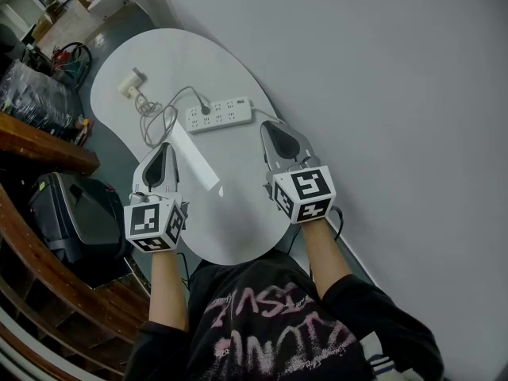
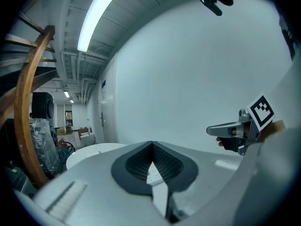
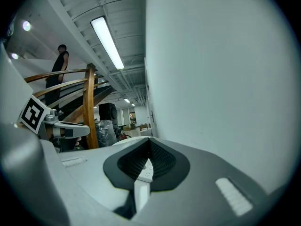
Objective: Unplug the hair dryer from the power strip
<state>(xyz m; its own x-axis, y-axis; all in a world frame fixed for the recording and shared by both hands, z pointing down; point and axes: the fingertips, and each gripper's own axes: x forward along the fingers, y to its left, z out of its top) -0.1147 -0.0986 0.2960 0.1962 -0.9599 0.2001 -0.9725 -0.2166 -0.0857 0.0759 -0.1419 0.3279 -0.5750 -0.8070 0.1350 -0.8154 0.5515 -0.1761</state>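
Left gripper [image 1: 164,148] and right gripper [image 1: 271,127], jaws clenched on nothing, hover near the power strip [image 1: 220,114]. The hair dryer [image 1: 130,83] and looped cord [image 1: 155,116] lie far left on the table [image 1: 238,225].

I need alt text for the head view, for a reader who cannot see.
The left gripper and right gripper, both shut and empty, point at a white power strip on a white table. One plug sits in the strip; the hair dryer lies beyond.

No word or number can be read. The pink lettering on the person's black shirt [image 1: 278,324], bottom centre of the head view, is too warped. The small blue wall sign [image 2: 102,84], left of centre in the left gripper view, is too tiny. The cubes on the left gripper [image 1: 163,149] and the right gripper [image 1: 271,127] carry black-and-white square patterns, not letters.
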